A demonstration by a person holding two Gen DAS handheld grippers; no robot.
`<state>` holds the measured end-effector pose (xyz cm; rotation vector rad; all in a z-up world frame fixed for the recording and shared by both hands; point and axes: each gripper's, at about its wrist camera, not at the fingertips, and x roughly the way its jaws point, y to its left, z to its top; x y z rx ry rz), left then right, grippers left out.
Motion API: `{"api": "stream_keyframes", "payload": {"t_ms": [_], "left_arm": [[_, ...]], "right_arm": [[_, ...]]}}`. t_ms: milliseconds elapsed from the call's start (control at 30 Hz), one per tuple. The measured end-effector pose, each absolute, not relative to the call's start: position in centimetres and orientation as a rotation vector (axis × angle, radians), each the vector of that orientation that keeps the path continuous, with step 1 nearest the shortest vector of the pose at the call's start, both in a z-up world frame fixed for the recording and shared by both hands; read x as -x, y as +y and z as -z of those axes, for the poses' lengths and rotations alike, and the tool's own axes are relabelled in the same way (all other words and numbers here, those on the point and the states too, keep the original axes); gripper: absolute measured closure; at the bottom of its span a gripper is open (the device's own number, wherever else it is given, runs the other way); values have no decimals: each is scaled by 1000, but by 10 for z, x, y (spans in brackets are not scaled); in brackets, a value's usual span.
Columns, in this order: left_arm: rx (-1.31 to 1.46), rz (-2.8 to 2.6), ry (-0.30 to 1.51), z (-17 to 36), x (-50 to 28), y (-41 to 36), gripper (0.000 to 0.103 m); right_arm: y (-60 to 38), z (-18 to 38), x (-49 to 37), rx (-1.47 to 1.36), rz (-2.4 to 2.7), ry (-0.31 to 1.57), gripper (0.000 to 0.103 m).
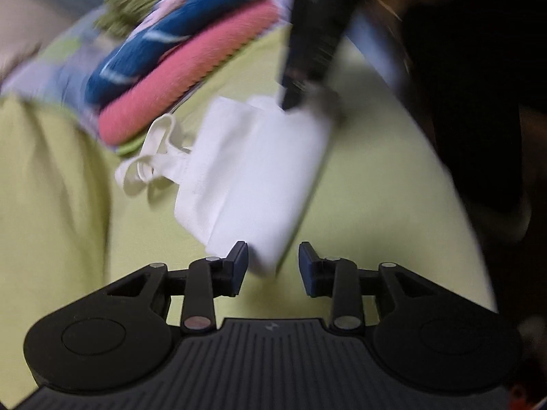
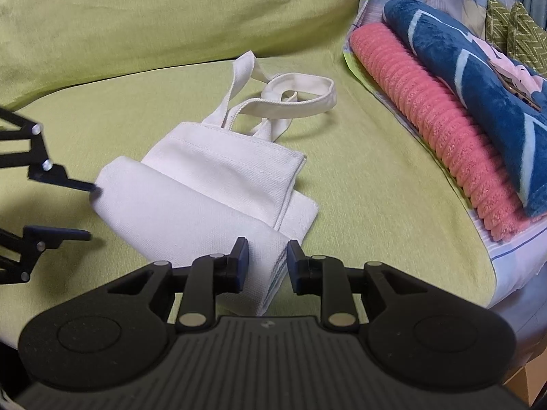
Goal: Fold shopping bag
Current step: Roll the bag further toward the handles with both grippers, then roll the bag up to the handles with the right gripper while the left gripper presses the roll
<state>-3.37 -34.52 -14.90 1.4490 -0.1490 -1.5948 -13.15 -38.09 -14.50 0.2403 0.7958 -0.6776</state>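
A white canvas shopping bag [image 2: 218, 184] lies folded over on the green sofa seat [image 2: 376, 177], its handles [image 2: 294, 99] looped toward the backrest. My right gripper [image 2: 267, 261] is shut on the thick folded corner nearest it, and fabric fills the gap between the pads. In the blurred left wrist view the bag [image 1: 253, 164] lies ahead, one corner reaching between the spread fingers of my open left gripper [image 1: 273, 264]. The right gripper [image 1: 294, 99] shows there as a dark shape at the bag's far corner. The left gripper [image 2: 90, 212] also shows open at the bag's left edge, upper finger touching the fabric.
A stack of folded textiles, a pink ribbed towel [image 2: 441, 136] under a blue patterned blanket [image 2: 478, 95], rests on a patchwork cloth at the right of the sofa. Green patterned cushions [image 2: 516, 30] sit behind it. The sofa backrest [image 2: 154, 17] rises behind the bag.
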Motion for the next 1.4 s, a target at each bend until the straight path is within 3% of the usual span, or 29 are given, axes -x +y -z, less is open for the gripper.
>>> {"api": "stream_keyframes", "payload": {"t_ms": [133, 233, 333, 567, 667, 800, 1000, 1067, 1133, 1400], "left_arm": [[-1536, 1515, -335, 167, 39, -336, 62], [-1610, 1474, -478, 185, 44, -338, 48], [-1653, 1436, -618, 204, 46, -344, 48], [-1652, 1523, -531, 195, 42, -369, 50], [-1640, 1554, -489, 190, 39, -372, 50], [-1624, 1594, -443, 183, 34, -374, 50], [-1613, 1650, -394, 175, 26, -378, 50], [-1601, 1677, -370, 172, 22, -381, 50], [-1588, 1708, -342, 169, 17, -383, 50], [-1480, 1839, -138, 153, -5, -406, 49]], "right_arm": [[-382, 145, 132, -248, 675, 792, 81], [-383, 145, 132, -251, 670, 792, 81], [-386, 145, 134, -264, 657, 792, 81], [-393, 142, 140, -240, 579, 748, 76], [-381, 136, 157, -92, 513, 689, 57], [-348, 149, 170, 312, 358, 710, 34], [-324, 199, 167, 863, 280, 704, 38], [-329, 209, 165, 936, 239, 683, 48], [-335, 219, 162, 994, 198, 671, 50], [-372, 191, 151, 602, 140, 682, 51]]}}
